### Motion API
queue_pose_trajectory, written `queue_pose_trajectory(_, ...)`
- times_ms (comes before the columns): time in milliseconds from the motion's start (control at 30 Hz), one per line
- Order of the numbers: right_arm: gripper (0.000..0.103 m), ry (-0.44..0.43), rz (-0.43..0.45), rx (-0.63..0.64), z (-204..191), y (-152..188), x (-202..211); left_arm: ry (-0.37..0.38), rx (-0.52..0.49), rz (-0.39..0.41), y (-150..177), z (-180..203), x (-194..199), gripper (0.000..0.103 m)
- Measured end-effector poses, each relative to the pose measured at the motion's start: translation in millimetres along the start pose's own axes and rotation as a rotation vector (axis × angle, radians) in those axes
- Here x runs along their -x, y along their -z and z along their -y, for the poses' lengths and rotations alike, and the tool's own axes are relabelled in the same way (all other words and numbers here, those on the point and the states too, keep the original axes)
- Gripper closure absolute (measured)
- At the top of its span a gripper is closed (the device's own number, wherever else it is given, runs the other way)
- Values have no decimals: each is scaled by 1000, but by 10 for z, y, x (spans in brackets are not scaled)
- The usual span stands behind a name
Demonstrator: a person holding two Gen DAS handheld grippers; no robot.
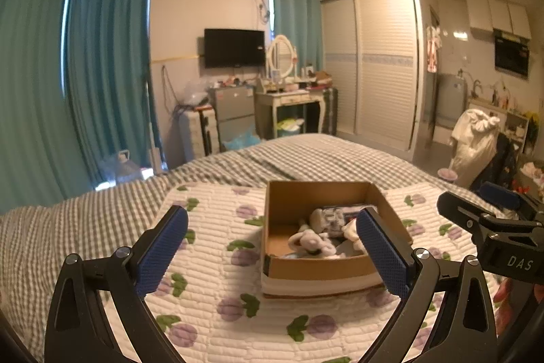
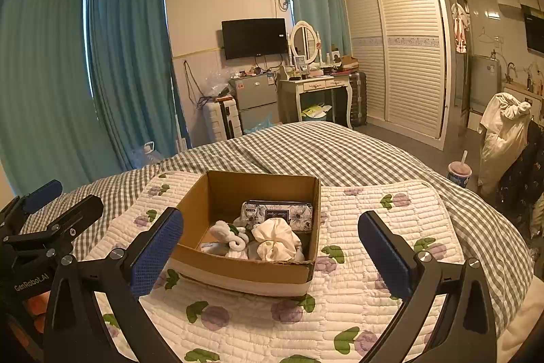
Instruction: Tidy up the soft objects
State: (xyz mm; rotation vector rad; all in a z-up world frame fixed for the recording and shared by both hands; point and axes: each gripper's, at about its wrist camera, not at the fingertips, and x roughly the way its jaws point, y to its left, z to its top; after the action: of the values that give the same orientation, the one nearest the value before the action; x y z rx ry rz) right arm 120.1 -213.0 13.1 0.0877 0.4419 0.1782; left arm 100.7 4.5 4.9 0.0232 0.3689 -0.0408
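Cardboard box [image 2: 251, 264] on floral quilted mat [image 2: 367, 312] on bed [image 2: 340, 152], open top. Inside: floral pouch [image 2: 276, 214] at 12 o'clock wall, cream cloth bundle [image 2: 276, 240] at 4 o'clock, white plush [image 2: 227, 235] at 8 o'clock. Left gripper [image 1: 272, 247] fingers spread wide, empty. Right gripper [image 2: 270, 244] fingers spread wide, empty. Both back from box.

One cardboard box [image 2: 244, 271] near the middle of the quilt [image 2: 374, 312]; inside it, one floral pouch [image 2: 277, 215], one cream scrunchie [image 2: 275, 240], one white plush toy [image 2: 227, 235]; two grippers, both empty.
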Motion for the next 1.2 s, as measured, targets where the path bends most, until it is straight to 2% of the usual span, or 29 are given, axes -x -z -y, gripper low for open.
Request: queue_pose_trajectory(1200,0,0,-20,-6,-4,38,-46,-9,-4,-6,19,-6,-23,2)
